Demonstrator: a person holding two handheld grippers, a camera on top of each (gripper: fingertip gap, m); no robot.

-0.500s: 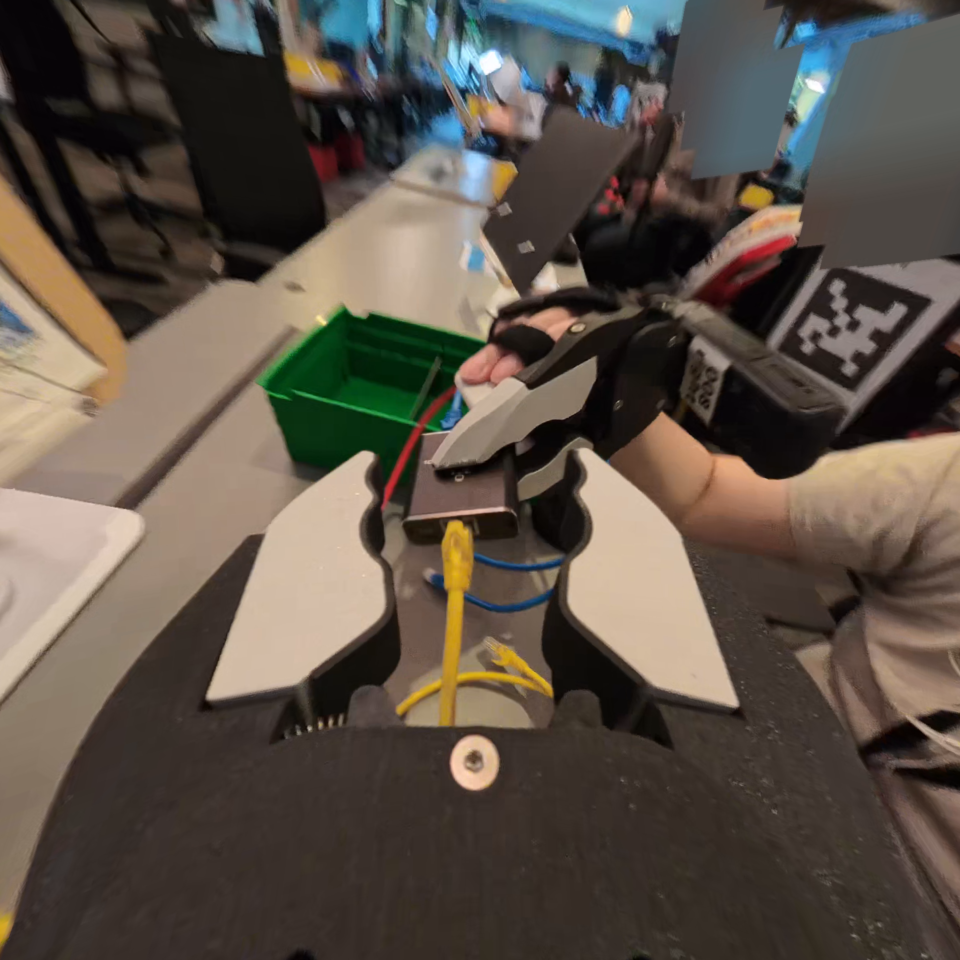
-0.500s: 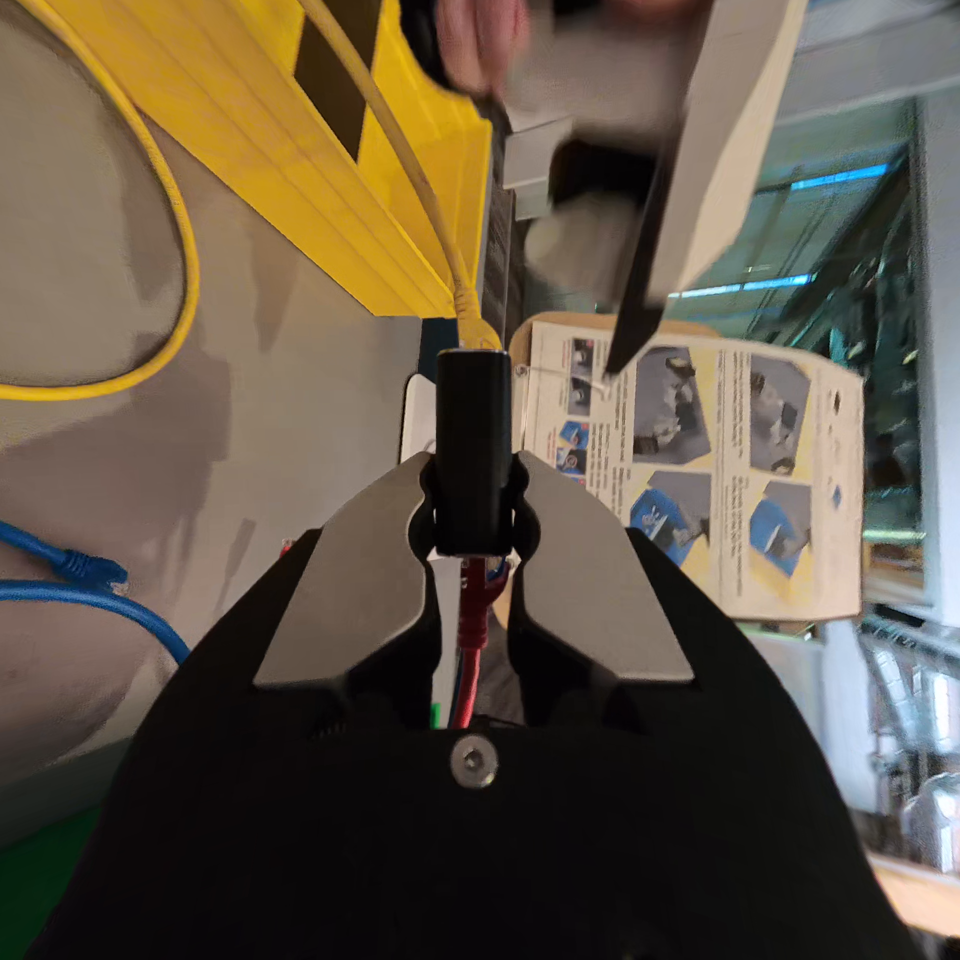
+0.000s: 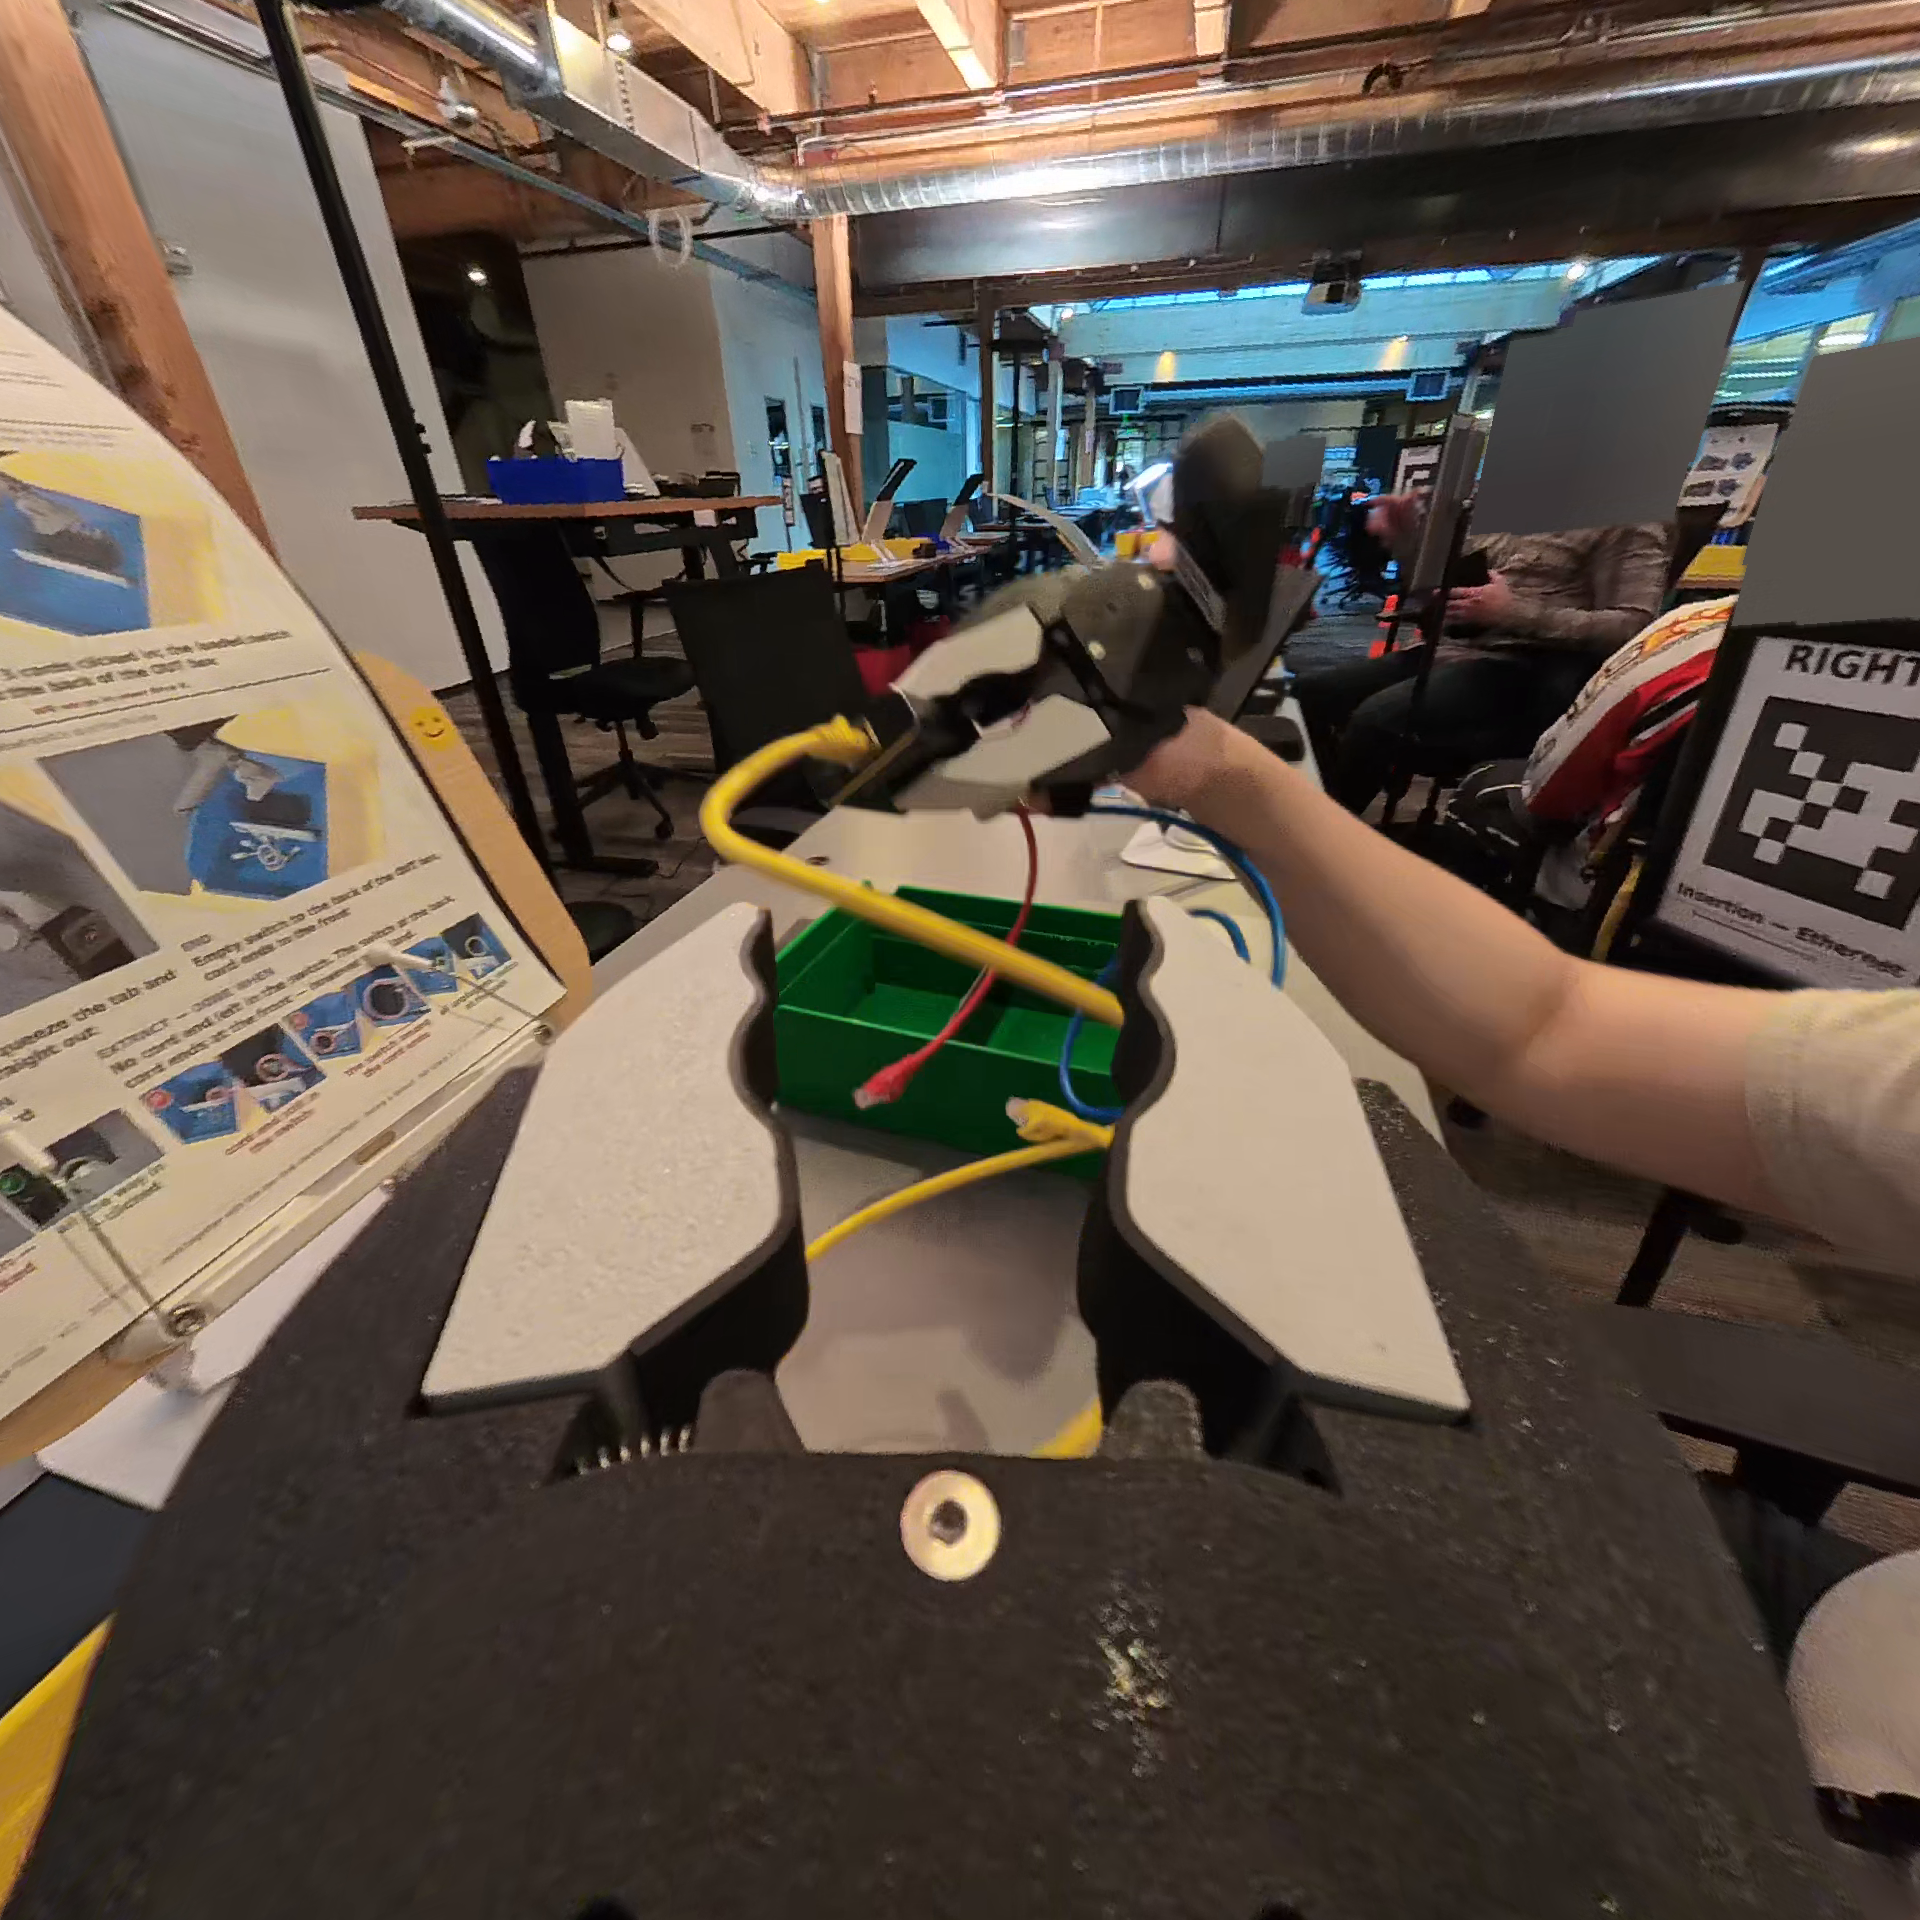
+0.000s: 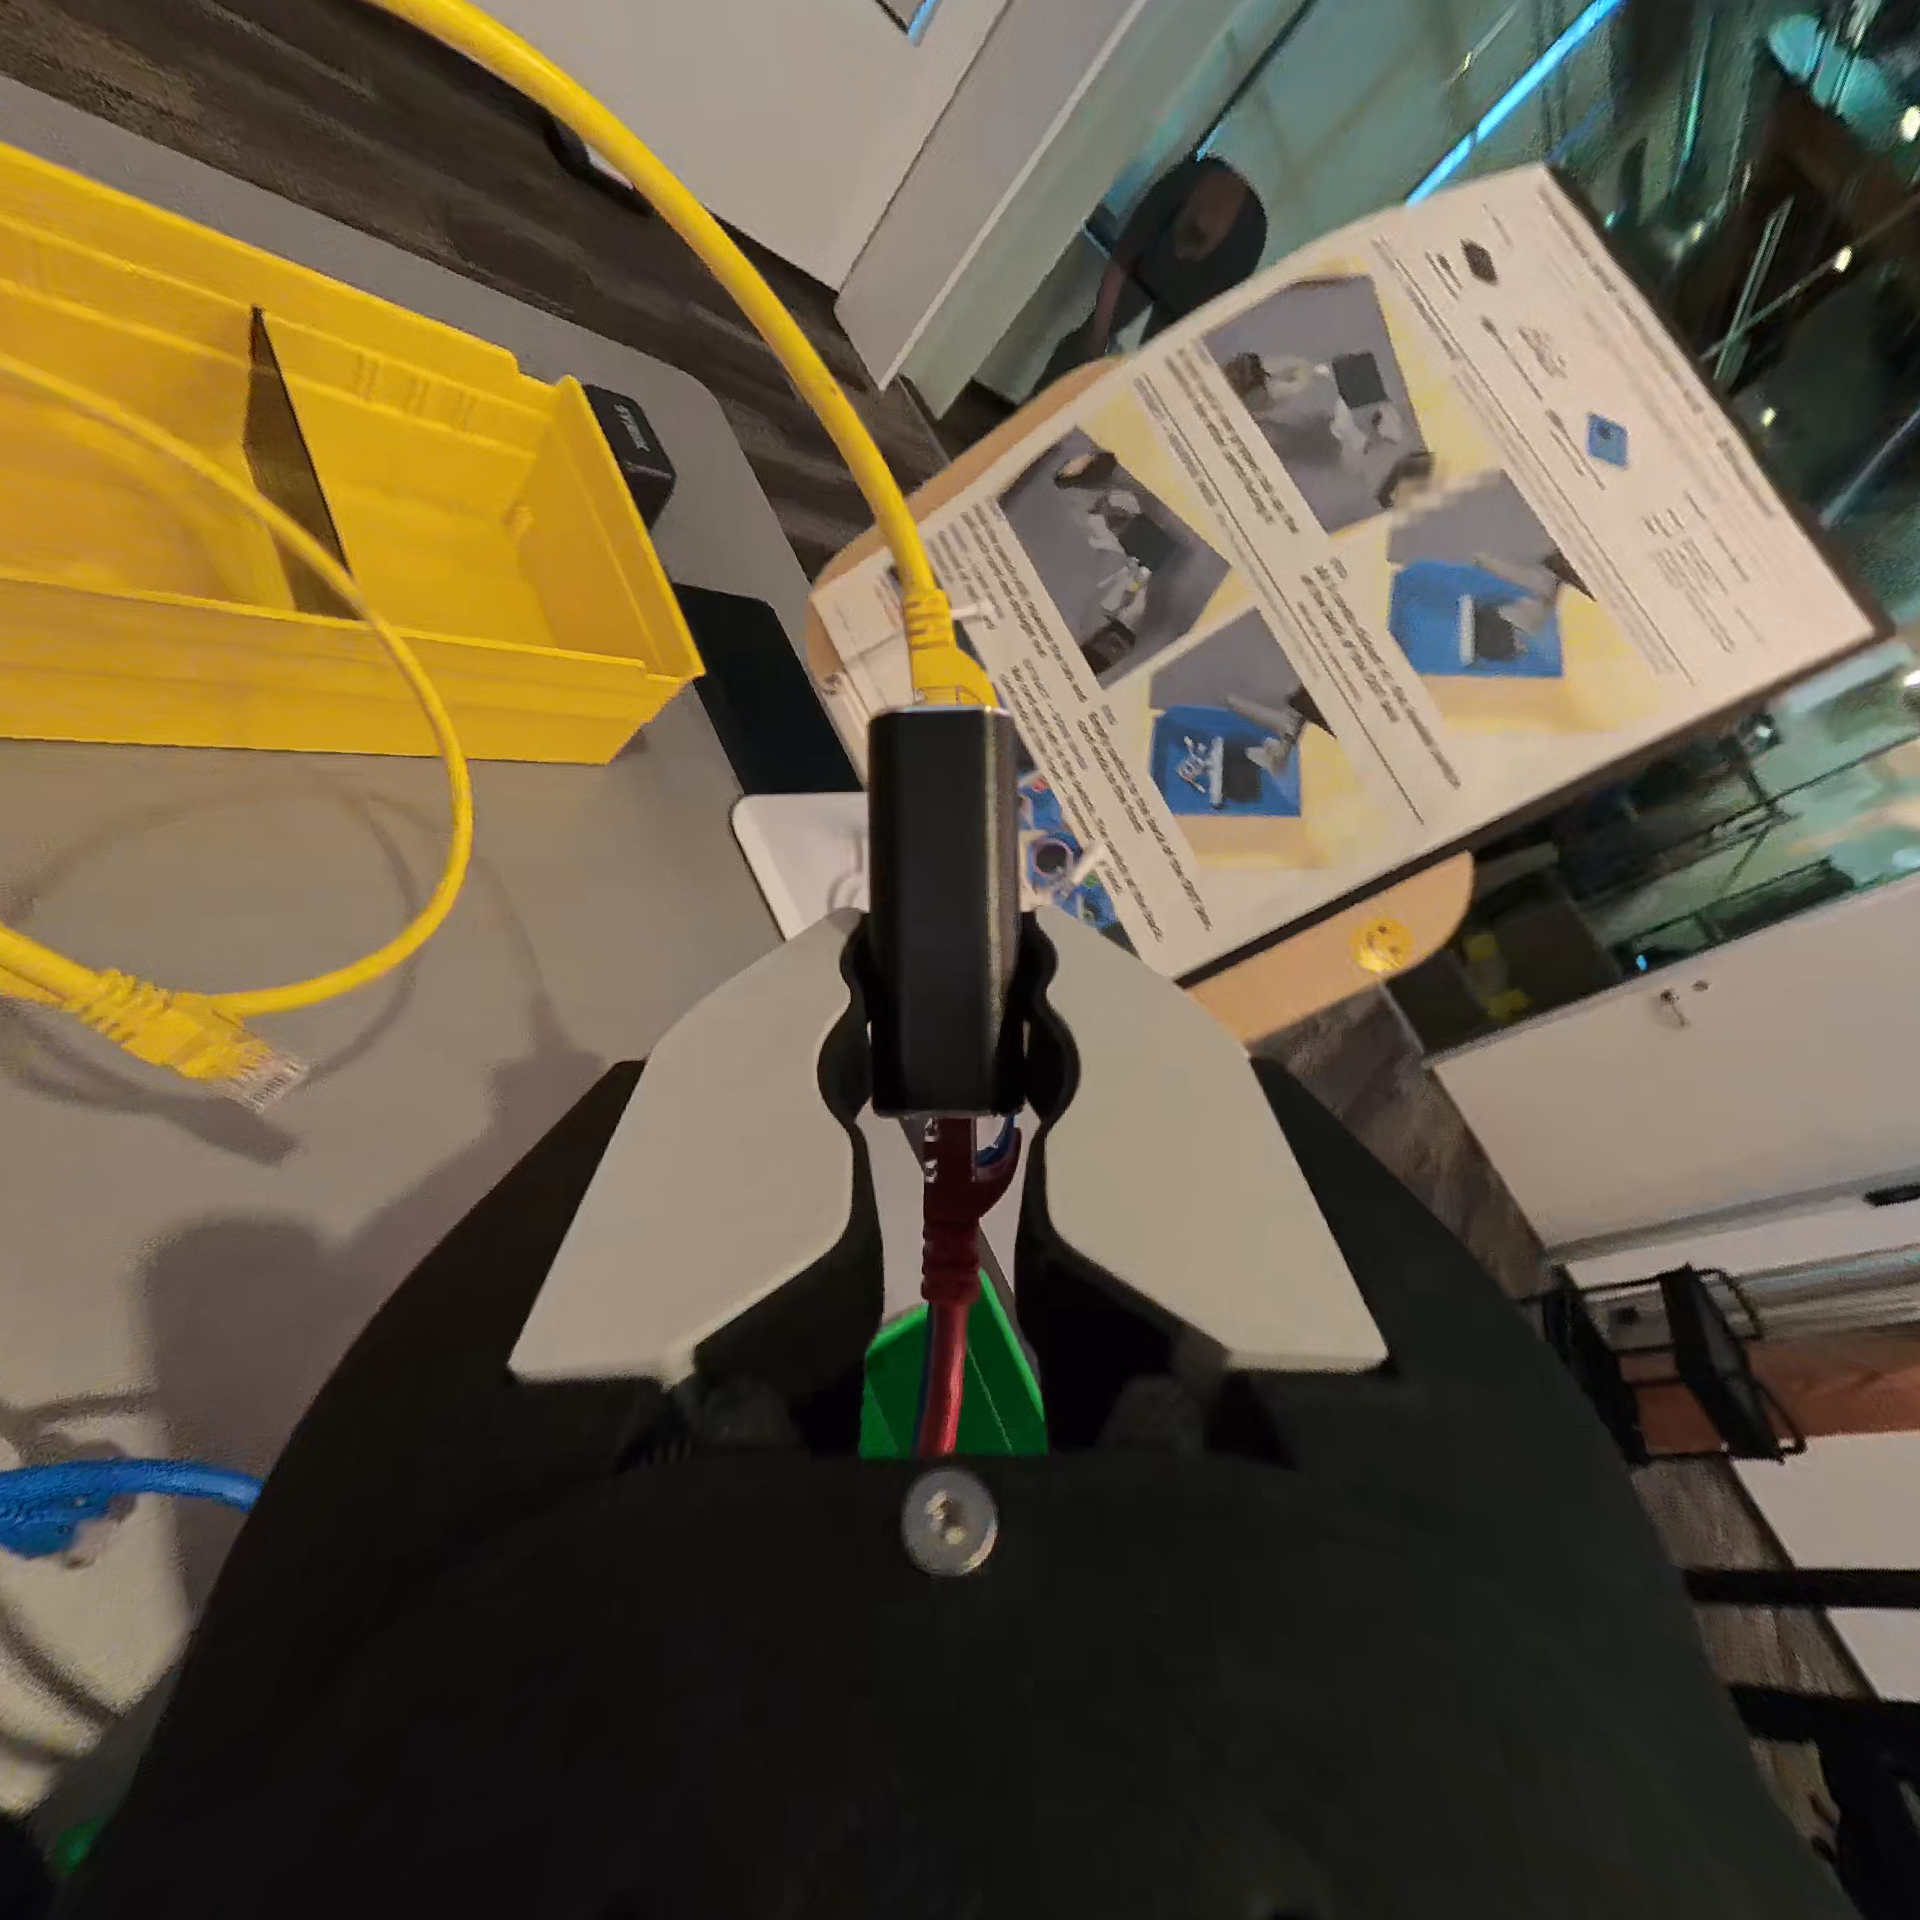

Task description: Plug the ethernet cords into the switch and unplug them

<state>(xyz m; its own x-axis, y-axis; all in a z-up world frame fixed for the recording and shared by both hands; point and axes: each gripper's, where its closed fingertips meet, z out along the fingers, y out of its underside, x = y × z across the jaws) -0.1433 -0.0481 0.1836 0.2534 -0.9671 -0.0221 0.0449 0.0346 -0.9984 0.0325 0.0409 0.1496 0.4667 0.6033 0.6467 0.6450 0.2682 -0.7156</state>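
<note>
The right gripper (image 4: 943, 1023) has its fingers (image 4: 748, 1132) closed on the switch (image 4: 940, 904), a small black box pinched across its narrow sides between the notches near the fingertips, its far end sticking out past them. A yellow ethernet cord (image 4: 727, 260) is plugged into that far end and arcs up and away to the left. At the near end, between the fingers, a red ethernet cord (image 4: 945, 1278) runs back toward the camera, over a sliver of green.

In the left wrist view the right gripper (image 3: 935, 732) is held up above the bench (image 3: 935, 1340), well beyond the left gripper (image 3: 945, 1049), whose fingers (image 3: 634, 1174) stand wide apart and hold nothing. The yellow cord (image 3: 790, 862) loops from the raised switch down behind the left gripper's right finger; the red cord (image 3: 1013, 914) hangs free, its plug dangling in front of the green bin (image 3: 935, 1101) — a blue cord (image 3: 1247, 894) droops beside it. A loose yellow plug (image 3: 1039, 1122) lies between the open fingers.

A yellow bin (image 4: 416, 582) sits on the bench at left, and an instruction sheet (image 4: 1351, 582) stands nearby.
</note>
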